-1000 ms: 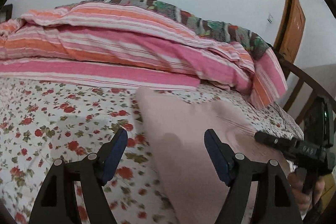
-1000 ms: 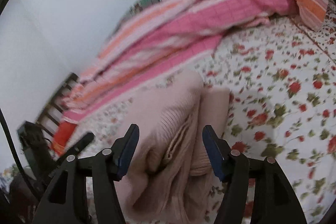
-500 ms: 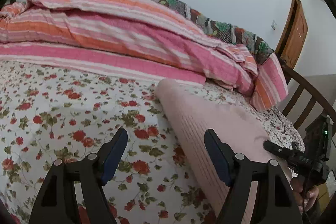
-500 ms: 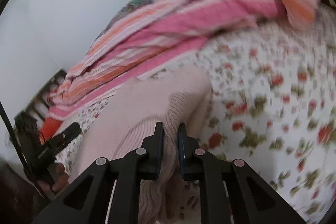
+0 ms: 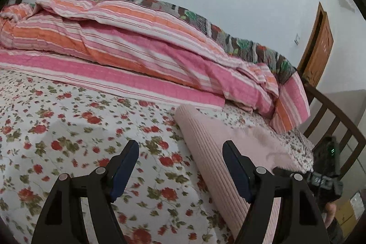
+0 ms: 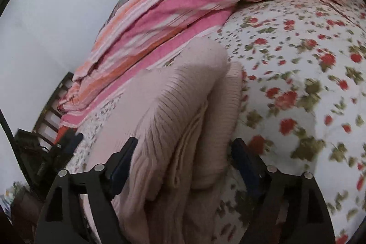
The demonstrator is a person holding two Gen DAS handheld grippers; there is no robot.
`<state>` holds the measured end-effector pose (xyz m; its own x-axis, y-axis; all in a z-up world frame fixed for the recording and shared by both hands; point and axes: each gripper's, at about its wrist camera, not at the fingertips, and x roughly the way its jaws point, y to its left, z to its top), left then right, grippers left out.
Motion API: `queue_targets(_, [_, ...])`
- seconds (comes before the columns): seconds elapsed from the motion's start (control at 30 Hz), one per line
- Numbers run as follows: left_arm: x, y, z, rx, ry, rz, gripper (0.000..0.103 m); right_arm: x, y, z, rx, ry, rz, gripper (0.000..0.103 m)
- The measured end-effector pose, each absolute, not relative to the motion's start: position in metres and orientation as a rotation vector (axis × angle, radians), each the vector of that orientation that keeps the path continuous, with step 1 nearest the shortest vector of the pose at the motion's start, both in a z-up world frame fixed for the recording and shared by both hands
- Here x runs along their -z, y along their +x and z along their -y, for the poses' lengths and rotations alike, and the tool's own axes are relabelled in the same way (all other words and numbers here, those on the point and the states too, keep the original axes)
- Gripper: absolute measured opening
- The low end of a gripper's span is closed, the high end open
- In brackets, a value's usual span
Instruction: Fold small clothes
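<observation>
A pale pink ribbed knit garment (image 6: pixel 173 120) lies folded in a thick bundle on the floral bedsheet (image 6: pixel 297 74). My right gripper (image 6: pixel 183 166) is open, its jaws on either side of the bundle's near end, holding nothing. In the left wrist view the same garment (image 5: pixel 219 152) lies to the right. My left gripper (image 5: pixel 180 170) is open and empty above the sheet (image 5: pixel 68 134), its right finger (image 5: pixel 235 170) over the garment's ribbed edge. The other gripper (image 5: pixel 320 177) shows at the far right.
A pink and orange striped quilt (image 5: pixel 137 54) is heaped along the wall side of the bed. A dark wooden bed rail (image 5: pixel 338 120) and a brown door (image 5: pixel 318 49) stand at the right. The rail also shows in the right wrist view (image 6: pixel 57 97).
My right gripper was shut on the garment half a second ago and is now open, with the fold lying on the bundle. My left gripper has drifted left, away from the garment.
</observation>
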<state>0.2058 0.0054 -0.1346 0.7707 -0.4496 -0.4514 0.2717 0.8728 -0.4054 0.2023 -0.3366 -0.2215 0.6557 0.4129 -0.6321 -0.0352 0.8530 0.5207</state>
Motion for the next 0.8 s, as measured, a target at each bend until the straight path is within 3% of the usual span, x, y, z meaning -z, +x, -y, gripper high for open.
queue_targets(0.17, [0.134,0.208,-0.020,0.388,-0.365,-0.569,0.074,0.225,0.217,0.333,-0.311,0.504,-0.874,0.084])
queue_targets(0.23, [0.134,0.207,-0.023,0.390,-0.373,-0.566,0.074,0.225,0.224,0.333,-0.349,0.509,-0.897,0.073])
queue_targets(0.3, [0.131,0.205,-0.027,0.387,-0.373,-0.556,0.074,0.228,0.230,0.336,-0.401,0.568,-0.925,0.053])
queue_targets(0.4, [0.129,0.202,-0.030,0.383,-0.370,-0.540,0.074,0.219,0.224,0.339,-0.419,0.607,-0.896,0.041])
queue_targets(0.8, [0.124,0.201,-0.071,0.284,-0.425,-0.548,0.074,0.088,0.184,0.286,-0.154,0.384,-0.680,0.039])
